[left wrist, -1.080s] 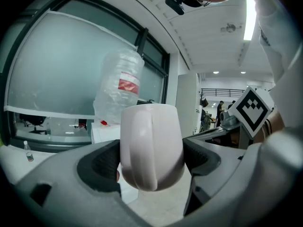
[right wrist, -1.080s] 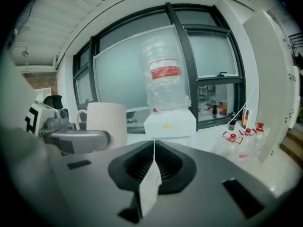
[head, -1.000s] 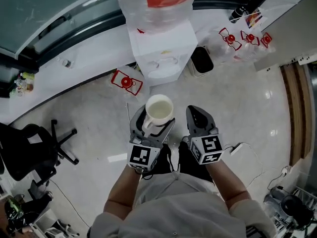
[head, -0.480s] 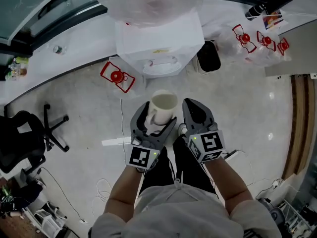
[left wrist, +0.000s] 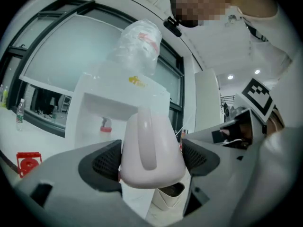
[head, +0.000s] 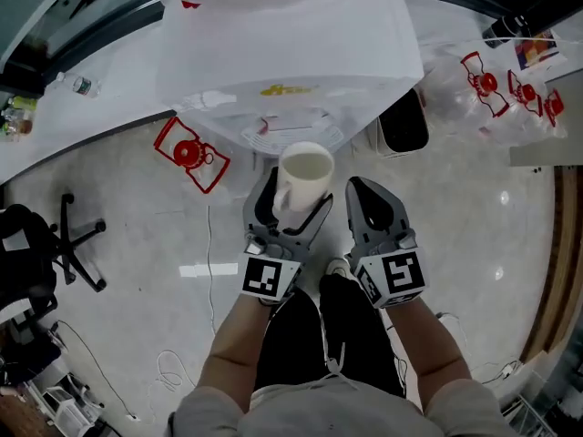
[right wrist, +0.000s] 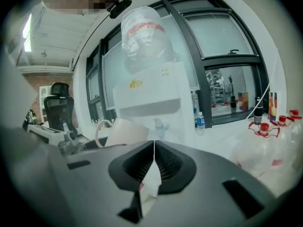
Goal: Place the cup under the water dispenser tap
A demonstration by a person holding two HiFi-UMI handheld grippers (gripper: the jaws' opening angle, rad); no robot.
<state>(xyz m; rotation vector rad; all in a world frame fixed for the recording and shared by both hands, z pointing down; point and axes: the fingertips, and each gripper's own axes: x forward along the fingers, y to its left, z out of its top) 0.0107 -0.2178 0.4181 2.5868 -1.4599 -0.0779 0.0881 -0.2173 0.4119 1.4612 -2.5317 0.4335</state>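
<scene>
Pale glossy floor tiles [head: 137, 244] fill the head view, and the white water dispenser with a clear plastic bottle on top [head: 291, 62] stands at its upper edge. My left gripper [head: 293, 203] clamps the cream ceramic cup with a handle [head: 303, 173] by its sides, upright, with the handle toward this gripper's camera. The cup hangs in the air just in front of the dispenser, near its red tap [left wrist: 105, 124]. My right gripper [head: 364, 198] is beside it, jaws pressed together on nothing.

No readable text, yellow logo [head: 281, 89] on water dispenser [head: 364, 62] illegible
</scene>
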